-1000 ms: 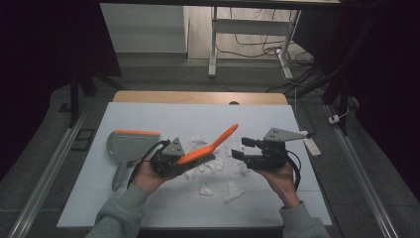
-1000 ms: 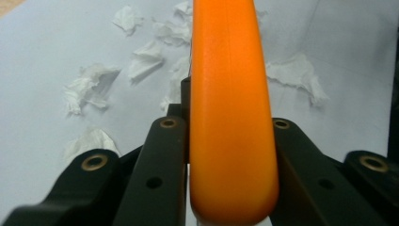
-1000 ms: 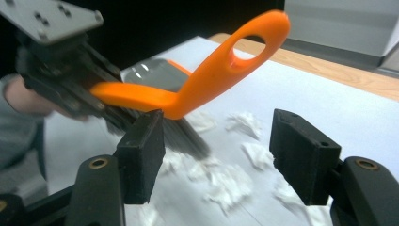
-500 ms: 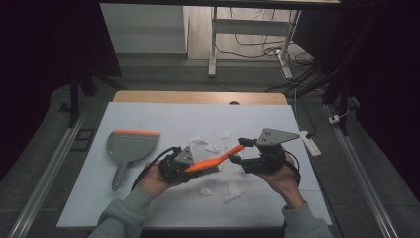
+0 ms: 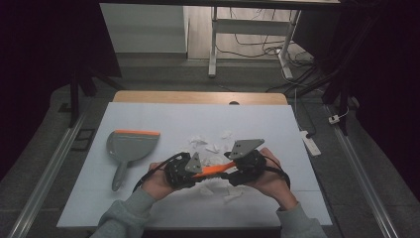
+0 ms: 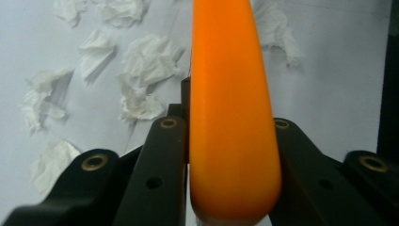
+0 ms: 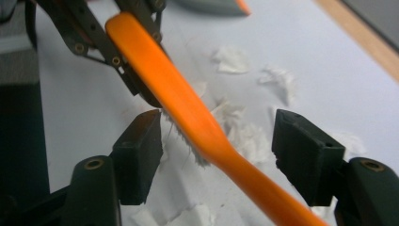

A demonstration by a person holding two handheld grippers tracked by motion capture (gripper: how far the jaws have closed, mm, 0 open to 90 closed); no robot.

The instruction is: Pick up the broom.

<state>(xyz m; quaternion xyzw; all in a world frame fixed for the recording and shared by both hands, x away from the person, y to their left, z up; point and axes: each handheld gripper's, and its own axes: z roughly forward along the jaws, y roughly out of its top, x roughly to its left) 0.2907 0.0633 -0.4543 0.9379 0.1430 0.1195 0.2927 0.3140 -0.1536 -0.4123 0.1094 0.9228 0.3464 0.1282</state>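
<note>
Nearest to the person, the left gripper [image 5: 184, 171] and the right gripper [image 5: 242, 168] face each other just above the white tabletop [image 5: 163, 116], with an orange brush [image 5: 214, 170] between them. In the left gripper view the fingers [image 6: 162, 160] are closed on the thick end of the brush, which stands between them and touches both. In the right gripper view the fingers [image 7: 308, 153] are open, one on each side of the brush's narrower part; the brush passes through the gap, and whether it touches either finger cannot be told. Short pale bristles [image 7: 186, 139] hang under it near the left finger.

Compared with one second ago, the brush, which pointed up and away, now lies almost level, and the two grippers have come closer together.

Beyond the grippers, crumpled paper scraps [image 5: 212, 148] lie scattered on the tabletop. Farther to the left lies a grey dustpan [image 5: 130, 148] with an orange edge.
</note>
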